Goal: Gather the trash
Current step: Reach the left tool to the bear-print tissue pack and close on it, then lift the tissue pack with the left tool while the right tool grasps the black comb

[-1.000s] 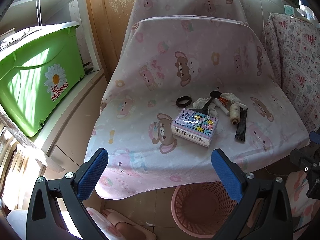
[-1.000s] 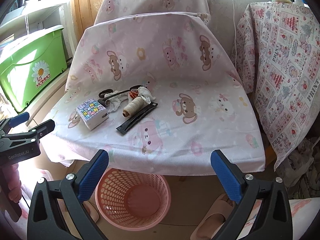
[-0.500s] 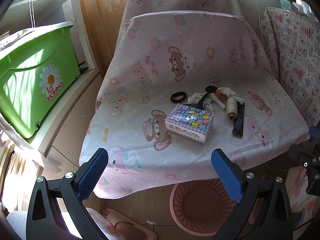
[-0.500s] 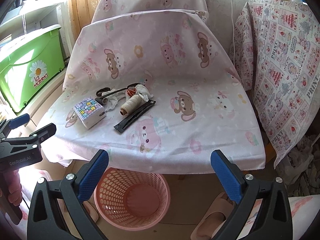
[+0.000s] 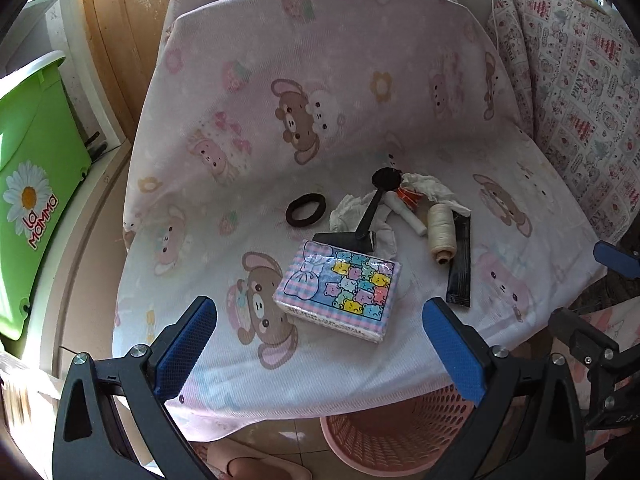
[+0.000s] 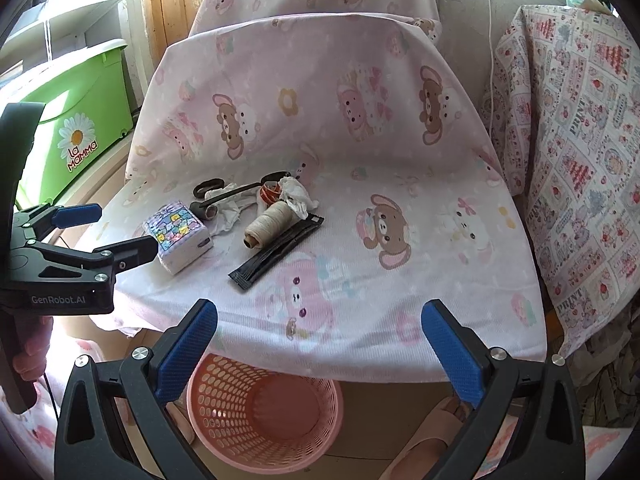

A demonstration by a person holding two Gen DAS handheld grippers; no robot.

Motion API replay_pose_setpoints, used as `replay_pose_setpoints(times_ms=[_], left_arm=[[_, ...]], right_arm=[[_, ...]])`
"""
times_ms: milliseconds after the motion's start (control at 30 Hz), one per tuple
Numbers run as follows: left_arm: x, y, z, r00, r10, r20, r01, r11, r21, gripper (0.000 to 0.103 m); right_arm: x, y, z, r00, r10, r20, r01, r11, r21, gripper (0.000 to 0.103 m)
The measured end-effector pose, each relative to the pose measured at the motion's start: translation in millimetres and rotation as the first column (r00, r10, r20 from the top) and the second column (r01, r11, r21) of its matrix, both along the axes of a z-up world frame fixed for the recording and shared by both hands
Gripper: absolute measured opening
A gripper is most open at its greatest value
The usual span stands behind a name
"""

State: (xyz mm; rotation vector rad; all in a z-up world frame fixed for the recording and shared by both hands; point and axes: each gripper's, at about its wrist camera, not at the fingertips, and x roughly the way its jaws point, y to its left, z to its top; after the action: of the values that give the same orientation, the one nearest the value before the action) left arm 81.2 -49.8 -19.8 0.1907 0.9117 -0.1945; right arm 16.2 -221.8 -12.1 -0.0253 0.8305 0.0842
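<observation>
Pink basket [image 6: 264, 412] sits low in my frame, under the seat edge. Both my grippers, left gripper [image 5: 320, 344] and right gripper [image 6: 320, 344], are spread wide, holding nothing. Mid-frame, past the tissue pack [image 5: 340, 292], lies the crumpled white paper [image 5: 356, 212]. I should pinch only that.

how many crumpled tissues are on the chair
2: one tissue under the black tool, one tissue behind the thread spool. More may be hidden.

cover [image 5: 320, 92]: pale pink, bear print | tissue pack [image 5: 340, 288]: pastel bears, blue-pink check | basket [image 6: 264, 412]: pink | bin [image 6: 76, 92]: green, daisy
</observation>
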Motion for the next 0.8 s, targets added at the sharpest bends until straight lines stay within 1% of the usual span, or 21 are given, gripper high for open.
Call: replay_pose_setpoints(times_ms=[67, 167, 233, 267, 367, 400, 467, 500, 533, 567, 600, 667, 700, 733, 767, 800], left_arm=[[17.6, -0.1, -5.5, 0.999, -0.021, -0.041, 0.021, 1.0, -0.007, 0.102], [35.1, 4.2, -18.7, 0.993, -0.045, -0.111, 0.04, 0.998, -0.049, 0.102], [40.1, 5.8, -27.0, 0.991, -0.037, -0.132, 0.029, 0.998, -0.057, 0.102], [41.8, 6.8, -31.5, 0.989, -0.032, -0.143, 0.022, 0.997, -0.072, 0.101], [45.3, 6.4, -37.3, 0.98, -0.062, -0.188, 0.034, 0.988, -0.15, 0.1], [45.6, 5.2, -37.4, 0.98, -0.066, -0.189, 0.037, 0.988, -0.153, 0.1], [44.9, 1.6, -39.5, 0.981, -0.071, -0.181, 0.049, 0.991, -0.125, 0.097], [44.8, -0.9, -40.8, 0.981, -0.074, -0.18, 0.054, 0.992, -0.111, 0.088], [44.3, -2.0, -42.1, 0.98, -0.076, -0.185, 0.057, 0.993, -0.106, 0.077], [43.7, -2.6, -41.4, 0.982, -0.071, -0.177, 0.054, 0.993, -0.102, 0.078], [43.3, -1.7, -40.4, 0.981, -0.073, -0.178, 0.052, 0.991, -0.123, 0.078], [44.5, 4.2, -37.6, 0.978, -0.066, -0.197, 0.025, 0.979, -0.202, 0.078], [43.2, 8.0, -33.3, 0.98, -0.048, -0.193, 0.002, 0.972, -0.234, 0.077], [40.3, 13.0, -27.8, 0.984, -0.029, -0.176, -0.015, 0.969, -0.246, 0.077], [36.9, 16.4, -22.4, 0.988, -0.005, -0.153, -0.032, 0.971, -0.236, 0.077], [33.2, 21.2, -16.6, 0.992, 0.029, -0.126, -0.054, 0.978, -0.204, 0.077]], right_arm=[[5.8, -3.0, -3.2, 1.0, -0.004, -0.013, 0.004, 1.0, 0.005, 0.103], [7.0, -6.2, -8.9, 1.0, -0.019, -0.022, 0.019, 1.0, 0.003, 0.103], [7.2, -5.0, -12.3, 1.0, -0.008, -0.029, 0.008, 1.0, -0.006, 0.103], [7.3, -3.6, -13.6, 1.0, 0.0, -0.031, -0.001, 1.0, -0.012, 0.103], [5.8, 0.3, -16.5, 0.999, 0.02, -0.029, -0.021, 0.999, -0.032, 0.103], [5.0, 1.3, -17.5, 0.999, 0.025, -0.03, -0.026, 0.999, -0.036, 0.103], [4.1, 2.9, -19.9, 0.999, 0.033, -0.037, -0.034, 0.999, -0.039, 0.103], [3.9, 3.2, -21.1, 0.999, 0.035, -0.042, -0.036, 0.999, -0.037, 0.103], [3.5, 3.9, -22.1, 0.998, 0.036, -0.045, -0.037, 0.999, -0.034, 0.103], [3.0, 4.3, -22.6, 0.998, 0.036, -0.046, -0.037, 0.999, -0.032, 0.103], [2.6, 4.4, -22.5, 0.998, 0.036, -0.045, -0.037, 0.999, -0.031, 0.103], [1.1, 4.6, -21.1, 0.999, 0.029, -0.032, -0.03, 0.999, -0.031, 0.103], [0.6, 4.7, -19.8, 0.999, 0.024, -0.023, -0.024, 0.999, -0.029, 0.103], [0.7, 5.0, -18.3, 1.0, 0.022, -0.013, -0.022, 0.999, -0.024, 0.103], [1.4, 6.0, -16.8, 1.0, 0.02, -0.001, -0.02, 1.0, -0.019, 0.103], [3.1, 8.0, -15.7, 1.0, 0.016, 0.011, -0.015, 1.0, -0.018, 0.103]])
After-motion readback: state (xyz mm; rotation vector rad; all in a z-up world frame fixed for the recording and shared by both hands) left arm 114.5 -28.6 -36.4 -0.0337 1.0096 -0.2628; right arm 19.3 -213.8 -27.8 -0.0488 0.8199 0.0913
